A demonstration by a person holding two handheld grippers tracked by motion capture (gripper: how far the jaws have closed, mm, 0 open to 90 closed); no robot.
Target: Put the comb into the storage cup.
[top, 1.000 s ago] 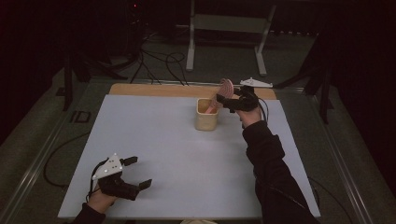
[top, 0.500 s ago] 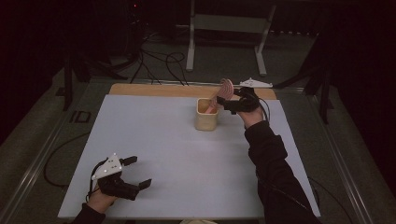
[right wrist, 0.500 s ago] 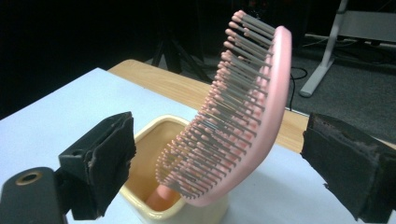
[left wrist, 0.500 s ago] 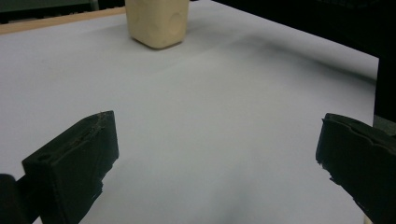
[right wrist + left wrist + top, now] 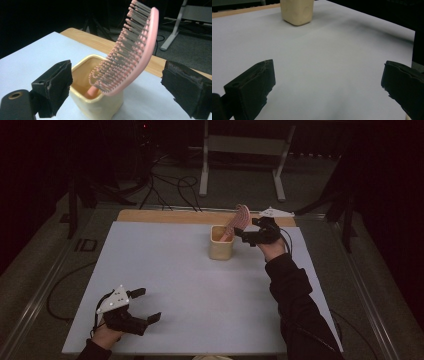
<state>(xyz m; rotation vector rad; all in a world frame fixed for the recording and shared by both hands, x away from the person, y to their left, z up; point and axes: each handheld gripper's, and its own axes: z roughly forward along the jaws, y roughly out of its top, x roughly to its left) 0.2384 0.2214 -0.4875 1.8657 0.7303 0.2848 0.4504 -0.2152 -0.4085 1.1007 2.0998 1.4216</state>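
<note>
A pink hairbrush (image 5: 241, 217) (image 5: 130, 52) stands handle-down in a cream cup (image 5: 221, 247) (image 5: 97, 106) near the table's far edge, leaning right over the rim, with its bristles toward the cup's side. My right gripper (image 5: 244, 236) (image 5: 117, 75) is just right of the cup. It is open, one jaw on each side of the brush head and clear of it. My left gripper (image 5: 149, 304) (image 5: 327, 77) rests open near the front left corner with nothing between its jaws. The cup (image 5: 297, 11) is far ahead of it.
The pale table top (image 5: 175, 270) has a wooden strip (image 5: 165, 216) along its far edge. Beyond it are a metal stand (image 5: 240, 145) and loose cables (image 5: 170, 185) on the dark floor. A person's dark sleeve (image 5: 295, 305) crosses the right side.
The right hand has drawn back slightly from the brush, which stays leaning in the cup. The left gripper has not moved.
</note>
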